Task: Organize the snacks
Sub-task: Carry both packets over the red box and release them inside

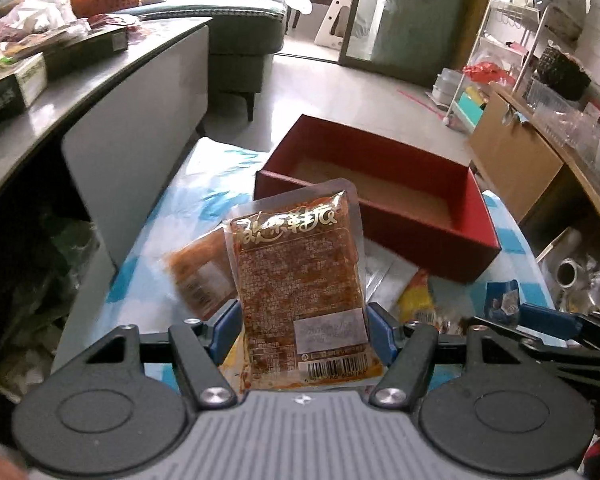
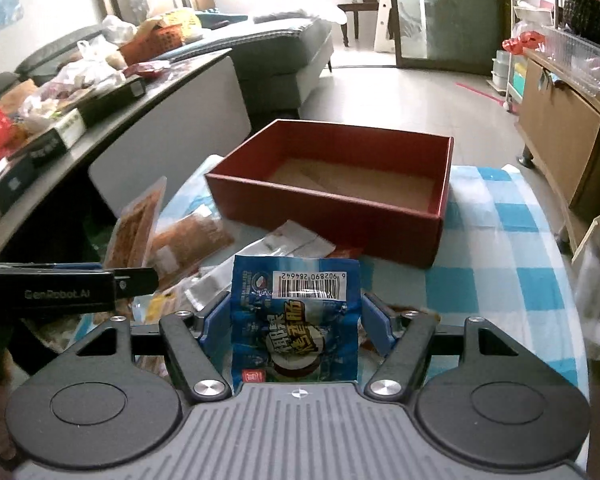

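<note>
My left gripper point(image 1: 304, 320) is shut on an orange-brown snack packet point(image 1: 296, 264) with gold lettering, held upright above the table between the blue pads. My right gripper point(image 2: 295, 314) is shut on a blue snack packet point(image 2: 292, 340) with its barcode at the top. An open red box point(image 2: 324, 216) with a bare brown floor stands just beyond both grippers on the table. In the right wrist view the left gripper's fingers point(image 2: 136, 278) reach in from the left with the orange packet point(image 2: 134, 228). The blue packet point(image 1: 500, 300) shows at the right of the left wrist view.
Several loose snack packets point(image 2: 260, 248) lie on the blue-and-white checked tablecloth point(image 2: 500, 240) before the box. A second orange packet point(image 1: 198, 276) lies at the left. A grey counter point(image 1: 100, 92) with boxes and bags runs along the left; a wooden cabinet point(image 2: 560, 128) stands right.
</note>
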Motion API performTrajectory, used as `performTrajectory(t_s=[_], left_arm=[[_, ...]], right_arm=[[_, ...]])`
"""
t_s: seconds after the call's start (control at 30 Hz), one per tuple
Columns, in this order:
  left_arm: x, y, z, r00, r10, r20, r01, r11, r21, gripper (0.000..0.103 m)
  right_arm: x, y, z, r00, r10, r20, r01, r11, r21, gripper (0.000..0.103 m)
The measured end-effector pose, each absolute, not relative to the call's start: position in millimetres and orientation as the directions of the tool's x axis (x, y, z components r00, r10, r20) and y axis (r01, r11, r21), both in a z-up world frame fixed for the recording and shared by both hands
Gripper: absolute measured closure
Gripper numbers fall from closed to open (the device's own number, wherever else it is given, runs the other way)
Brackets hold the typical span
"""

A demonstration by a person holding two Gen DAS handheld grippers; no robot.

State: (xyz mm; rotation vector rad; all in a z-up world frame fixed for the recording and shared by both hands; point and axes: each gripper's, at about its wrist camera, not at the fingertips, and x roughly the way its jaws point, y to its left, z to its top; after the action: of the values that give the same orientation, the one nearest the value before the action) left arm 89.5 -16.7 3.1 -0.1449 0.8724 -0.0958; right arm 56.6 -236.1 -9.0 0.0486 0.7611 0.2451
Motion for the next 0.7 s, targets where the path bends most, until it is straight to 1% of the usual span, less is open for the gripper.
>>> performTrajectory(t_s=[0.27,0.47,0.7], left_arm=[[133.4,-36.4,8.3,0.648,-0.150,-0.747,0.047,0.987,-0.157,0.042],[161.1,-46.3,13.0,0.661,-0.143,-0.736,0.055,0.988,-0.143,0.042],[185.6,-53.7,11.0,0.663,-0.132,-0.737,0.056,0.990,-0.128,0.042]], right_arm=[[94.5,-233.6,4.7,0.725,0.217,-0.654,-0.217,0.973,0.082,0.028],[118.6,-233.6,7.6,0.742,0.157,-0.652,-0.202,0.979,0.006,0.028],[142.9,-240.0,7.7,0.756,0.122,-0.643,-0.170,0.985,-0.014,0.028]])
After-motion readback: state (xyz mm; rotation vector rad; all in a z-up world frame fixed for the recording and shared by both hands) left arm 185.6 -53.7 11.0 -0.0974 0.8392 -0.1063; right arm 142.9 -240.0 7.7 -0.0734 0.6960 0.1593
